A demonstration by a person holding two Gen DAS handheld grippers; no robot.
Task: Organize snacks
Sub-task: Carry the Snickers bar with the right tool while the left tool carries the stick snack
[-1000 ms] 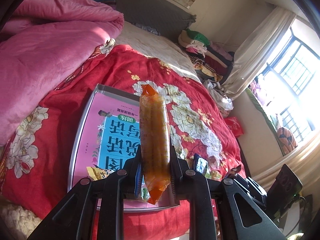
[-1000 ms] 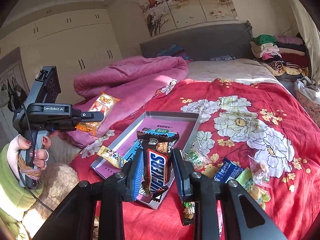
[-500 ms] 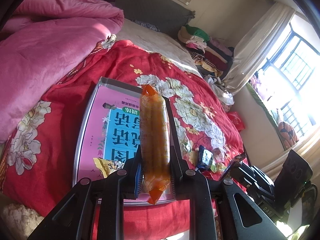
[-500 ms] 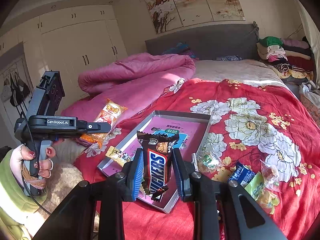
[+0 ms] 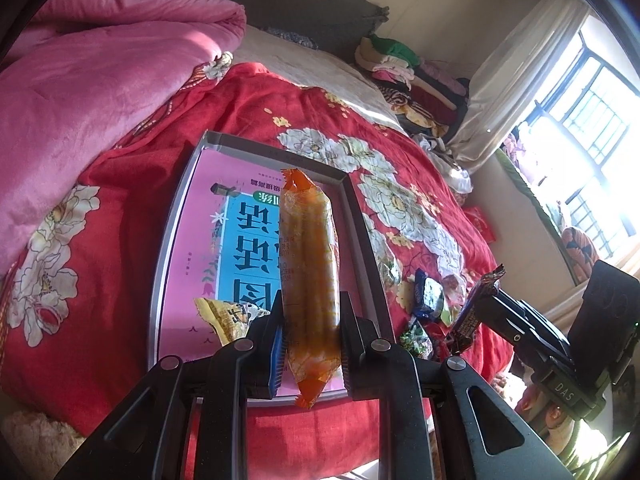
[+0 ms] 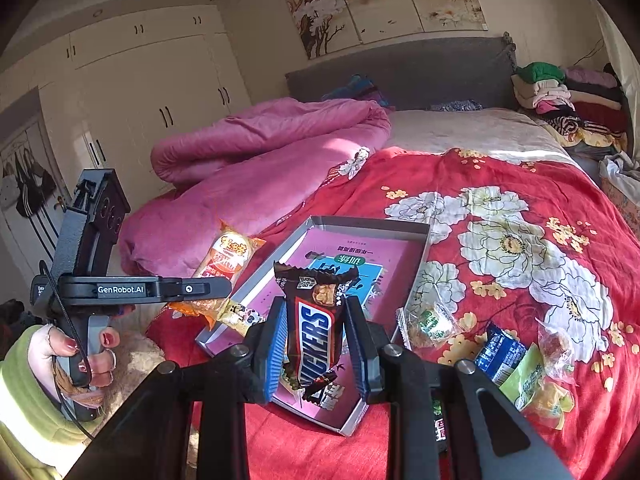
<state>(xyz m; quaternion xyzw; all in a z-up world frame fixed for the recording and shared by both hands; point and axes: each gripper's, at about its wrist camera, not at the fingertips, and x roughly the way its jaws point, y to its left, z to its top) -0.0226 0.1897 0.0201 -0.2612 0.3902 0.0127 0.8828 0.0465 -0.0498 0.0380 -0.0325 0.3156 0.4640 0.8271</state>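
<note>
Snacks split three ways: two gripped, one boxed, the rest loose on the bed. Left hand-held gripper (image 5: pixel 311 352) clamped on an orange packet (image 5: pixel 309 272), packet upright between the pads, crimped top toward 12 o'clock, tail hanging below the fingers. Right hand-held gripper (image 6: pixel 316 354) pinched tight on a Snickers bar (image 6: pixel 314 320), bar upright, logo reading bottom to top. Both held over the near end of the box (image 6: pixel 416 229), an open grey tray with a pink and blue printed sheet as its floor. Yellow wrapper (image 5: pixel 224 316) lying inside the box at its near left corner, at 9 o'clock from the orange packet. Loose pile at 3 o'clock from the box on the red flowered bedspread (image 6: pixel 500 200): green sweet (image 6: pixel 434 322) just beside the box wall, blue packet (image 6: pixel 500 354) further out, clear bag (image 6: pixel 556 344) and yellow-green pack (image 6: pixel 538 388) beyond. Pink quilt (image 6: pixel 260 160) bunched at 10 o'clock. Folded clothes (image 6: pixel 560 96) stacked at 1 o'clock by the headboard. Left hand (image 6: pixel 80 356) wrapped round its handle, green sleeve (image 6: pixel 28 400) below.
</note>
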